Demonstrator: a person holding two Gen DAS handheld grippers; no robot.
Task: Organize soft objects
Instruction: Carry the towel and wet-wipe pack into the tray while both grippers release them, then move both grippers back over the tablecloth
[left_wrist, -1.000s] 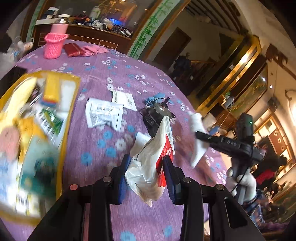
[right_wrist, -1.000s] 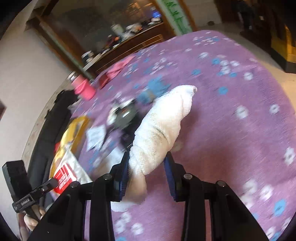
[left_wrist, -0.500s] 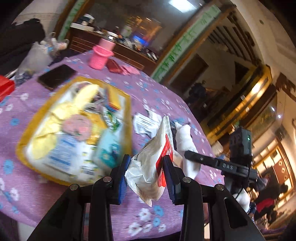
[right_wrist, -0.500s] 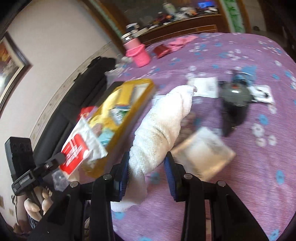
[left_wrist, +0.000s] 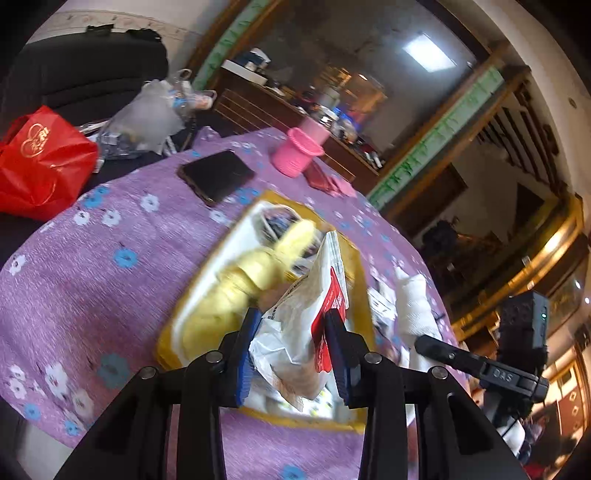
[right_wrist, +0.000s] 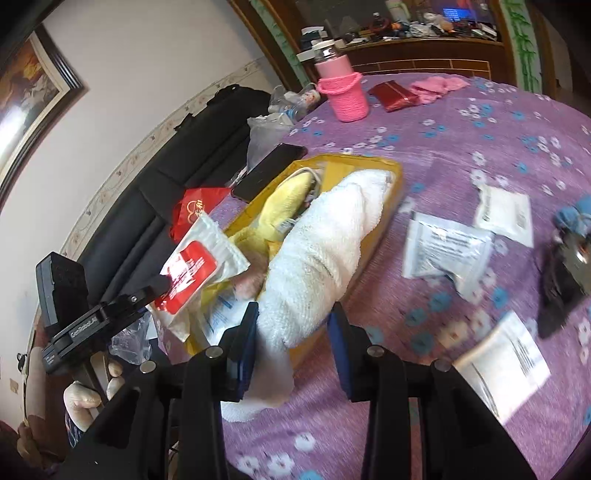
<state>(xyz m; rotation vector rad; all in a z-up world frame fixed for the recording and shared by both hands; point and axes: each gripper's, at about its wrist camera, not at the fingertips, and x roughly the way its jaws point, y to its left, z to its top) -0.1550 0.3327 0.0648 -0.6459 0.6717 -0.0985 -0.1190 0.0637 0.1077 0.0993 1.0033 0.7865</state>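
My left gripper (left_wrist: 293, 328) is shut on a white plastic packet with a red label (left_wrist: 306, 325) and holds it above the near end of the yellow tray (left_wrist: 354, 266). The packet also shows in the right wrist view (right_wrist: 199, 262). My right gripper (right_wrist: 291, 325) is shut on a rolled white towel (right_wrist: 325, 240), held over the tray's edge (right_wrist: 391, 184). The towel shows in the left wrist view (left_wrist: 413, 302) too. A yellow soft cloth (left_wrist: 255, 273) and several packets lie in the tray.
On the purple flowered tablecloth (right_wrist: 480, 122) lie white sachets (right_wrist: 447, 251), a dark device (right_wrist: 561, 280), a black phone (left_wrist: 216, 175), a pink cup (right_wrist: 343, 96) and a red wallet (right_wrist: 393, 96). A red bag (left_wrist: 40, 162) sits on the black sofa.
Both grippers have swung left from the table's middle to over the yellow tray, each still holding its item. The tray now lies right under the packet and towel.
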